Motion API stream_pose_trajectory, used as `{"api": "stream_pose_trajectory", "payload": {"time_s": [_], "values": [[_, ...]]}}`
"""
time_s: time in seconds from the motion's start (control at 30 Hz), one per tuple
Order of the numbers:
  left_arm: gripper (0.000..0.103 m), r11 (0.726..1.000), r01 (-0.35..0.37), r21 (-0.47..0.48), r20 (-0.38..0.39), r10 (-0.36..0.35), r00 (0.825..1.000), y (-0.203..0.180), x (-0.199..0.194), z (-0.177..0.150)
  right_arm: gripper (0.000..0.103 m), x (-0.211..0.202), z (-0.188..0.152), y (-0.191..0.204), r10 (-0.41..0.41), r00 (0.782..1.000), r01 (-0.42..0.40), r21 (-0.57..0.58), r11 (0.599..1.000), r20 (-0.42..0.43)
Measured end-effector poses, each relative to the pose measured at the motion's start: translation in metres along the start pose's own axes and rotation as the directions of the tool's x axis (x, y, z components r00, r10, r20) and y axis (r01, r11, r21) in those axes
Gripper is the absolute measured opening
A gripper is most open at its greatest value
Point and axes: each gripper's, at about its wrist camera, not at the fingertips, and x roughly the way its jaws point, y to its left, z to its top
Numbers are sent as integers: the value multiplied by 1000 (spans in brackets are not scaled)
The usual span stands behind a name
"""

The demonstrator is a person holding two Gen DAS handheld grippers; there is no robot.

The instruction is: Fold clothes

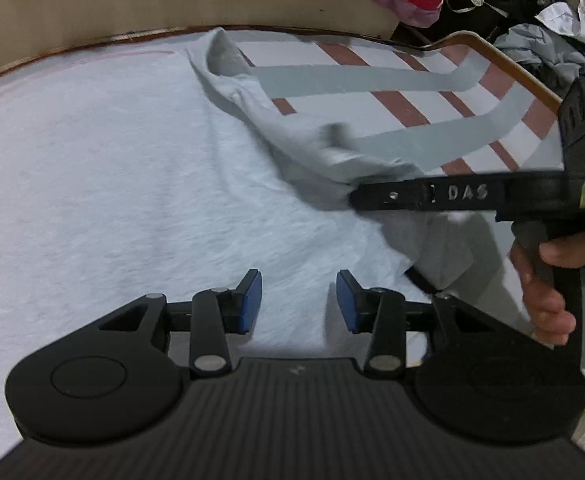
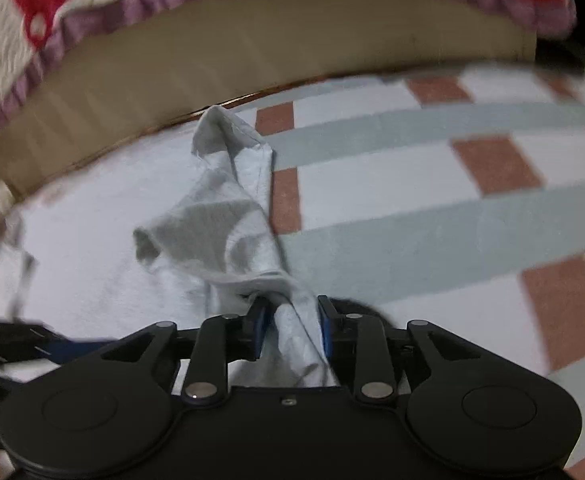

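The pale grey-white fleecy garment (image 1: 104,184) lies spread across the left and centre of the left wrist view, covering most of the tabletop, whose checked cloth of white, grey and brick-red squares (image 1: 372,92) shows bare in the upper right. One edge of the garment is gathered into a raised ridge running from the upper middle of that frame down to the right, where the right gripper (image 2: 291,322) is clenched on a bunched fold of it; in the right wrist view the fabric fills the gap between its blue pads (image 2: 259,326) at lower centre. The left gripper (image 1: 298,300) hangs released at the bottom of its frame, blue pads apart, above the flat cloth and holding nothing. A hand (image 1: 548,284) grips the right tool's handle at the right edge. The step in hand looks like carrying the held edge over the garment. To do it well, the lifted edge should travel low and level, land square on the far edge, and the free gripper could pin or smooth the flat part so it does not drag.
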Motion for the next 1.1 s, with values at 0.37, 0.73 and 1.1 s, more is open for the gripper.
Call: {"api": "stream_pose_trajectory", "payload": {"time_s": [0.37,0.73,1.1], "values": [[41,999,31,10,-6,-31,1000,-6,4,2,6,-26,15,-31,143,978,-173,212,962,149],[42,998,41,42,-15,-41,999,-23,20,10,4,-50,29,-36,-10,944,-58,195,979,331],[46,975,214,64,28,-216,976,-30,0,24,4,-55,45,-25,53,942,-121,188,975,332]]}}
